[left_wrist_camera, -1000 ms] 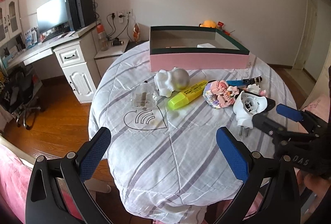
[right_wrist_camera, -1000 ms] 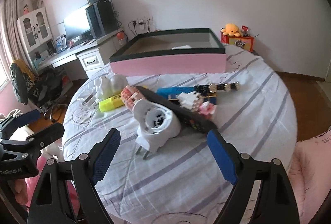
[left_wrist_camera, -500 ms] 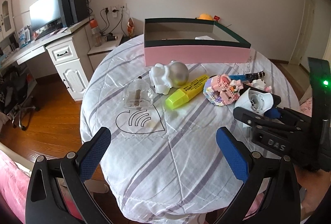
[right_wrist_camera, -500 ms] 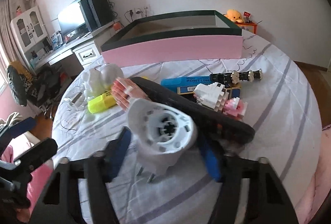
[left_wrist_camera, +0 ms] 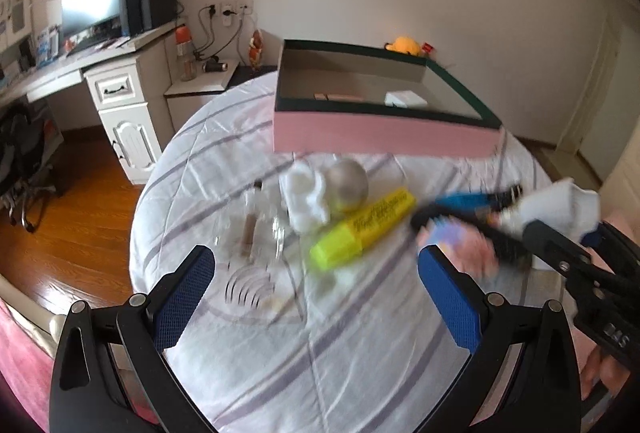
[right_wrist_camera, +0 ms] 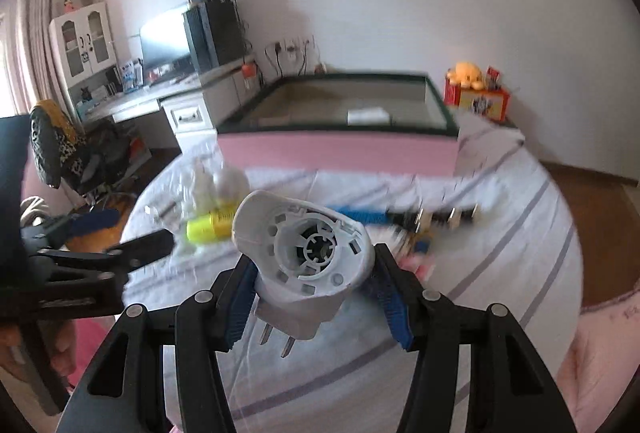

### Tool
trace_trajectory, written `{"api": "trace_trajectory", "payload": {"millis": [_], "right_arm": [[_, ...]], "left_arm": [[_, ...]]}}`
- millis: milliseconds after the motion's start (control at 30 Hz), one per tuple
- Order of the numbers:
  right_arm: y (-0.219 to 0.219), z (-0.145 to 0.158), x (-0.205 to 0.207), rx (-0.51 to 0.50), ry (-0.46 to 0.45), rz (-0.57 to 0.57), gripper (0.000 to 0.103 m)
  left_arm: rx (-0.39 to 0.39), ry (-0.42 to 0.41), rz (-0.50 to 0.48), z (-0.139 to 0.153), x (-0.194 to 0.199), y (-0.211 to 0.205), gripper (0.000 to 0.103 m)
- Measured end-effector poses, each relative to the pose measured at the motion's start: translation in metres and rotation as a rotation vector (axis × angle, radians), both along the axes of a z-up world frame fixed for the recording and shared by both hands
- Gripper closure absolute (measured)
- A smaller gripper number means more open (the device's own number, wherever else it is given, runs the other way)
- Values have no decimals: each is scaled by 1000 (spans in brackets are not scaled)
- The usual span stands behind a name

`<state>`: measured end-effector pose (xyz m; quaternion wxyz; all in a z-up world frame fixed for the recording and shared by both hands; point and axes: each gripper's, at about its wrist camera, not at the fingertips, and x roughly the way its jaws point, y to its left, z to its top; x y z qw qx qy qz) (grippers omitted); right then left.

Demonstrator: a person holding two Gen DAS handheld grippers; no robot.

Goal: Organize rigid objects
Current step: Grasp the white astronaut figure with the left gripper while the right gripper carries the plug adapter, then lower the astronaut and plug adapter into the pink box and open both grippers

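Observation:
My right gripper (right_wrist_camera: 312, 285) is shut on a white plug adapter (right_wrist_camera: 304, 253), which hangs above the cloth with its prongs pointing down. In the left wrist view the same adapter (left_wrist_camera: 560, 201) and right gripper (left_wrist_camera: 568, 245) sit at the far right. My left gripper (left_wrist_camera: 316, 265) stands open with nothing between its fingers, above the near part of the table. Just beyond it lie a yellow highlighter (left_wrist_camera: 360, 229) and a clear glass piece (left_wrist_camera: 252, 229). The pink box (left_wrist_camera: 380, 133) with a dark green rim stands at the back, holding a few small items.
On the striped tablecloth (left_wrist_camera: 320, 353) lie a white figure with a silver ball (left_wrist_camera: 308, 197), a black remote (left_wrist_camera: 472, 229), a pink block model (left_wrist_camera: 464, 245) and a blue pen (left_wrist_camera: 464, 201). A white desk with a monitor (left_wrist_camera: 92, 5) stands to the left, across wooden floor.
My right gripper closed on the white plug adapter and lifted it off the table. My left gripper moved in closer over the table, still open.

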<state>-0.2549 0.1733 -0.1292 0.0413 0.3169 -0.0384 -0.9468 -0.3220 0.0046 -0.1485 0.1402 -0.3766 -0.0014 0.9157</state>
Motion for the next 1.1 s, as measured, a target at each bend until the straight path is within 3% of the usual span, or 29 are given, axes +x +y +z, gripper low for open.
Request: {"api": "trace_trajectory", "payload": {"millis": [267,400,433,500,667,1100], "right_arm": [[20,3,-40,-9,3,-12,46],[26,-7,-57,-24,-21,-11,46],[28,-8,-60,-28,-26,-10,46],[30,-13,-67,-34,-39,-6,46],[35,-15,-77,-45,-43,9,46],[40,5,-95,-62,-17,67,46]], "left_arm": [[-18,-56,82,-12,-60,21,0],[-81,-77,99,-27,-80,34,1],[-106,-77,95,-30,-83,39,2],[-117,-65,80,-32,-83,42,29],[-127,-61,46,-31,-81,47,29],[-118,77,3,33,-71,59,29]]}}
